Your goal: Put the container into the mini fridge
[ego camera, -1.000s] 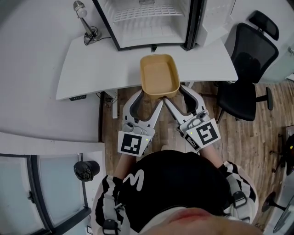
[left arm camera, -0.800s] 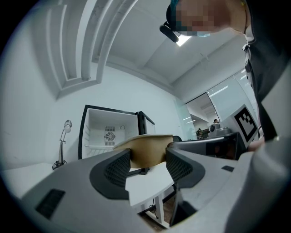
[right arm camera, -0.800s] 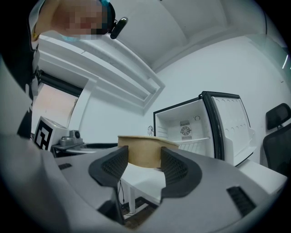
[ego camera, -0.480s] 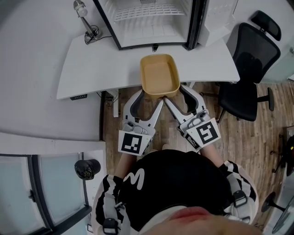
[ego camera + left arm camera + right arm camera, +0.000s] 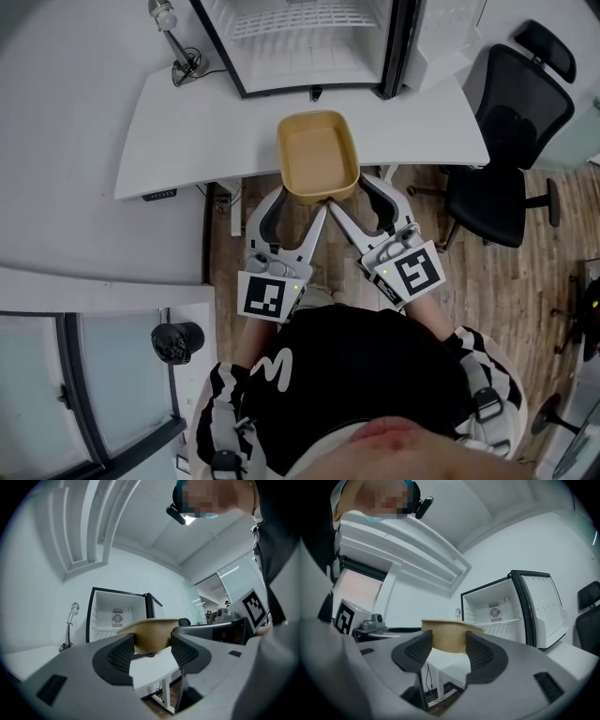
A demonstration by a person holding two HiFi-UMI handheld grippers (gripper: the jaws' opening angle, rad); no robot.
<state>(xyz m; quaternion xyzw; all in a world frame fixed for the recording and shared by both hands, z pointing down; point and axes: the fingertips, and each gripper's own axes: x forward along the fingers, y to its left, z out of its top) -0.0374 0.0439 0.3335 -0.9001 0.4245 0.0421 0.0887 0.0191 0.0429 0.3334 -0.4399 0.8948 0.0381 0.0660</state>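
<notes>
One container [image 5: 318, 156], pinched at its near end by left claw [image 5: 300, 199] and right claw [image 5: 351, 194]; hung over front edge of the surface [image 5: 187, 131], long axis aimed at one open mini fridge [image 5: 300, 42].

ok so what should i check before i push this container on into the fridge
1. Left gripper shut on the container: ok, a jaw on each side of its near end.
2. Right gripper shut on it too: ok.
3. Mini fridge door open: ok.
4. Room inside: ok, nothing shows on the wire shelf or on the floor below it.
5. Table between container and fridge free: ok; the lamp stands well off to the left.
6. Container level: cannot tell.
</notes>
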